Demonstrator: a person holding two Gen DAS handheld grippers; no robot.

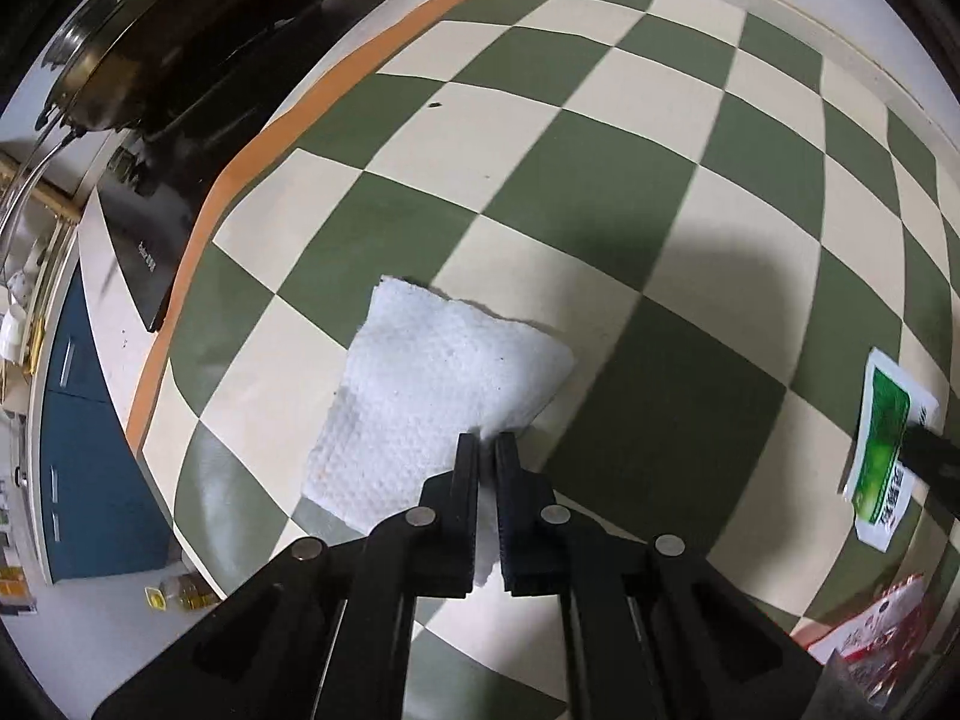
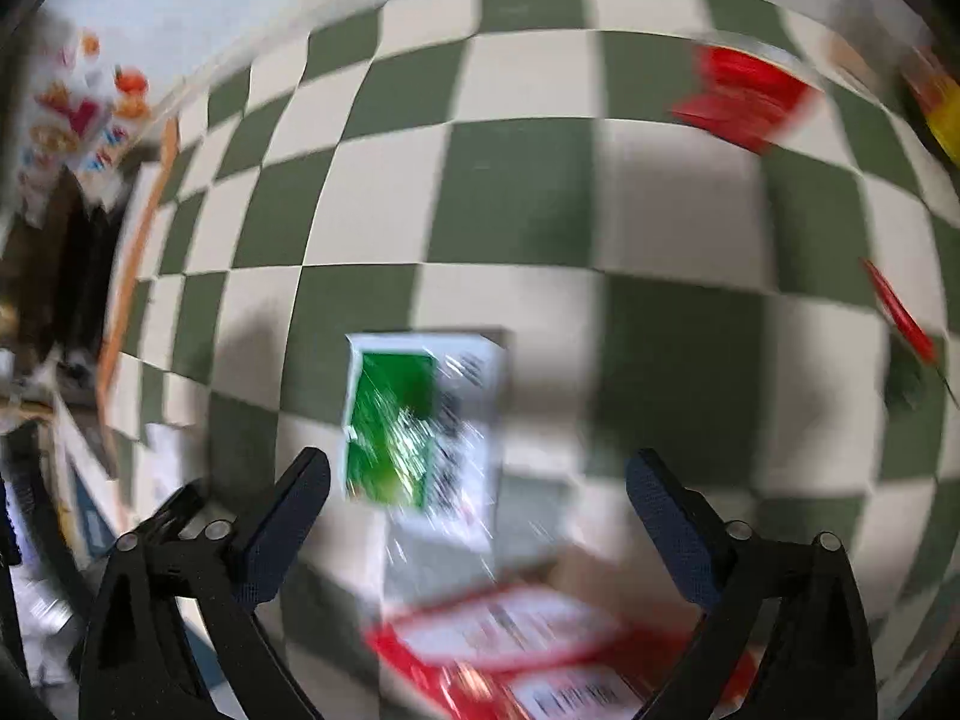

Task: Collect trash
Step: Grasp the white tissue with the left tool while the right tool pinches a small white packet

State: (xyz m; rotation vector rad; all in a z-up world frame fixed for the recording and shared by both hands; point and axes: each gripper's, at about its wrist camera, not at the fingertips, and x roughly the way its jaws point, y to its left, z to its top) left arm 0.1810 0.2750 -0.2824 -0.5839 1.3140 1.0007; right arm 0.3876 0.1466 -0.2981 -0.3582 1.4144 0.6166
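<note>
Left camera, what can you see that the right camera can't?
Only the left view shows the white paper towel pinched in the left gripper, and the dark pan on the stove. Only the right view shows the open right gripper and a red wrapper farther off. Both show the green and white packet on the checkered cloth.

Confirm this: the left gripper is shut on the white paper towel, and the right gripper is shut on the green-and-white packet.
Half right. The left gripper is shut on the white paper towel, but the right wrist view shows the right gripper open, its fingers spread wide around the green-and-white packet.
</note>
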